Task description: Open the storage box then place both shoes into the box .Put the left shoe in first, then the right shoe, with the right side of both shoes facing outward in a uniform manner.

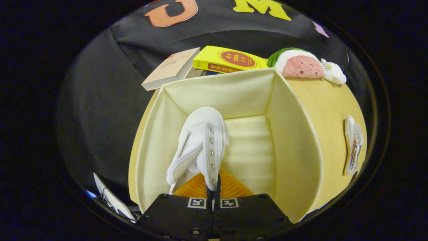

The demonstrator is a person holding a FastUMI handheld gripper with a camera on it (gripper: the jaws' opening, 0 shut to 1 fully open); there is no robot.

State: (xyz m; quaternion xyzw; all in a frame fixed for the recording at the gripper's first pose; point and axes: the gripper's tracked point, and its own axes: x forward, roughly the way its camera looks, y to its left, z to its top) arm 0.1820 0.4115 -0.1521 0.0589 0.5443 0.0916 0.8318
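- I'm pinching the white shoe [204,144] by its eyelet edge with my gripper [213,192], hanging it inside the open box [294,150] so it's going in sideways.
- Keeping it near the left wall, I'm leaving room for the other shoe [352,149] waiting on the counter [331,110].

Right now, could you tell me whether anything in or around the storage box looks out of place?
Nothing looks spilled or damaged. The gripper is shut on the eyelet edge of a white canvas shoe, which hangs tilted over the open storage box. The second shoe lies outside, on the tabletop beside the box.
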